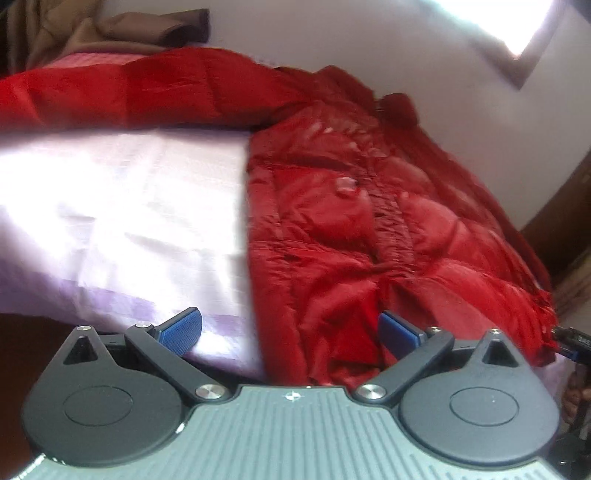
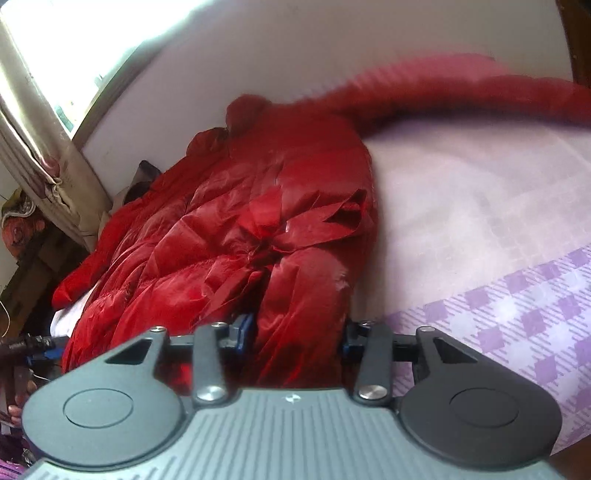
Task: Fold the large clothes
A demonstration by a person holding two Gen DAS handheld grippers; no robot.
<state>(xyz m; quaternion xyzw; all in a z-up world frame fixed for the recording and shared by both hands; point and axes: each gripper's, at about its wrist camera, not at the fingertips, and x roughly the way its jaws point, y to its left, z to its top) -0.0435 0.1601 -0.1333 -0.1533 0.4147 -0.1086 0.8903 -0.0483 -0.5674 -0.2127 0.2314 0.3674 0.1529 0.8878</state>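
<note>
A red puffer jacket lies front-up on a bed with a lilac sheet, one sleeve stretched out to the left. My left gripper hangs open at the jacket's hem, its right pad over the red fabric and its left pad over bare sheet, with nothing pinched. In the right wrist view the jacket fills the middle and a blurred sleeve runs off to the right. My right gripper has a thick fold of the hem between its pads, and both pads press on it.
A brown cloth is heaped at the bed's far side by the white wall. A curtain and bright window stand left of the bed, with clutter below. Dark wooden furniture borders the right. The sheet's checked edge marks the near side.
</note>
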